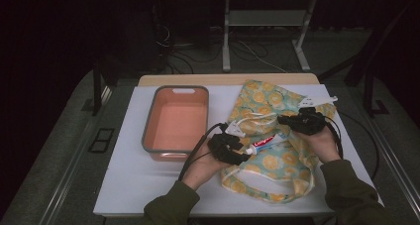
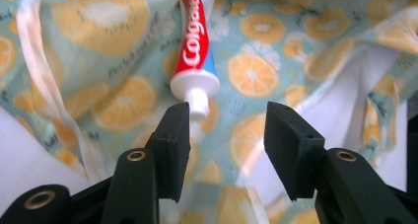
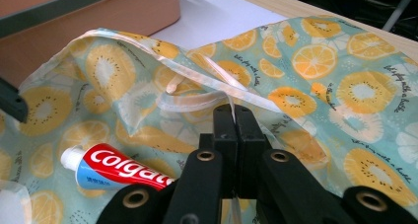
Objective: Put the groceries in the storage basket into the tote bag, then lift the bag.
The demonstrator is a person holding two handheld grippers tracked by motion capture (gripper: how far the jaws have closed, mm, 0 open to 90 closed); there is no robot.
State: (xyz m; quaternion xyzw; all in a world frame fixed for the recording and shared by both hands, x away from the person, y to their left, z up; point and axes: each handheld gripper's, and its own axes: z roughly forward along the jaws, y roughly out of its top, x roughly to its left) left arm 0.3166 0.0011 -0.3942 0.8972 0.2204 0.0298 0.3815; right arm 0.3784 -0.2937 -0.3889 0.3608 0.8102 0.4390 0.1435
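Note:
A fabric bag [image 1: 267, 98] printed with orange slices lies on the right half of the table. A red and white toothpaste tube [image 1: 265, 142] rests on it, cap toward the person's left hand. My left gripper [image 1: 242, 153] is at the cap end. In the left gripper view its jaws [image 2: 226, 120] stand open, and the tube's white cap [image 2: 197, 98] sits just past the left jaw's tip with nothing between the pads. My right gripper [image 1: 282, 120] is shut on the bag's pale ribbon edge [image 3: 197, 100] and lifts that fold slightly. The tube [image 3: 118, 172] lies below it.
An empty salmon tub with a grey rim [image 1: 148, 131] stands left of the bag, its wall [image 3: 74, 21] close behind the fabric. Everything rests on a white board [image 1: 148, 185] that covers a wooden table. Cables trail from both grippers.

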